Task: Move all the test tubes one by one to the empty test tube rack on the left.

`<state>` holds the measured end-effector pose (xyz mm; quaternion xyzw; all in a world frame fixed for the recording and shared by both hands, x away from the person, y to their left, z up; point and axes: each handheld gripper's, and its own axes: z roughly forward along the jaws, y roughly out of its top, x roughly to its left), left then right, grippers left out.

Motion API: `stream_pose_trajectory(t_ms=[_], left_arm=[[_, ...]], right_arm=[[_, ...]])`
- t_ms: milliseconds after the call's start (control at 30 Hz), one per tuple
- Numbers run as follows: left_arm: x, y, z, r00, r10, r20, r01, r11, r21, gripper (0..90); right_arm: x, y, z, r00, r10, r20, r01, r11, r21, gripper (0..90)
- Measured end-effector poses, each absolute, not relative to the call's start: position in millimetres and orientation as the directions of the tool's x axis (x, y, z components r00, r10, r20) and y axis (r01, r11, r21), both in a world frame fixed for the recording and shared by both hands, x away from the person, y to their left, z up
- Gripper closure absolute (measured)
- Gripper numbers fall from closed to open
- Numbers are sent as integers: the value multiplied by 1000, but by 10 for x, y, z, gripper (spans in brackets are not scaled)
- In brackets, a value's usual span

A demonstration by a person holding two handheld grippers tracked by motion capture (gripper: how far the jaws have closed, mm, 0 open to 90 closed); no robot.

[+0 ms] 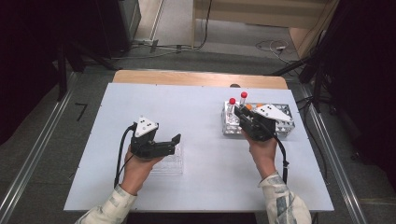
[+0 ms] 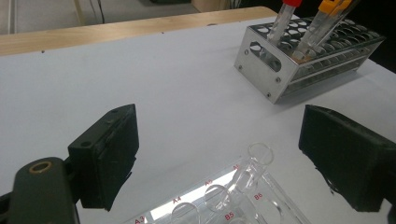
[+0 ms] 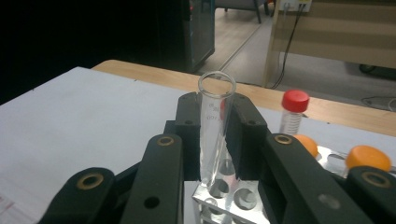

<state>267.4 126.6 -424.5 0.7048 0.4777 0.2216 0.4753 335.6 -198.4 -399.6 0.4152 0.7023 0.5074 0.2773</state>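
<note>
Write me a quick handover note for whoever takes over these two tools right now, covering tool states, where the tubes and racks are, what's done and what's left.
Right tool: shut on an open glass tube, held upright just above the metal rack.
Left tool: open, holding nothing, over the clear plastic rack.
Clear plastic rack: one uncapped tube already stands in it.
Metal rack: red-capped tube and orange-capped tubes stand in it.
Left, as it looks: carry the held tube over to a free hole of the clear rack.

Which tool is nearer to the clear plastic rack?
Left. The left tool hovers open over the clear plastic rack; the right tool is across the table, holding a glass tube at the metal rack.
</note>
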Motion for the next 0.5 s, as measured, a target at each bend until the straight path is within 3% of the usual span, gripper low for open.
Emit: stream_pose_trajectory(t_ms=[500], left_arm=[[2685,1240,-4210,452,879,-155,457,-79,886,137]], right_arm=[[3240,-1498,-4139,-623,782,-1,306,245,920,732]])
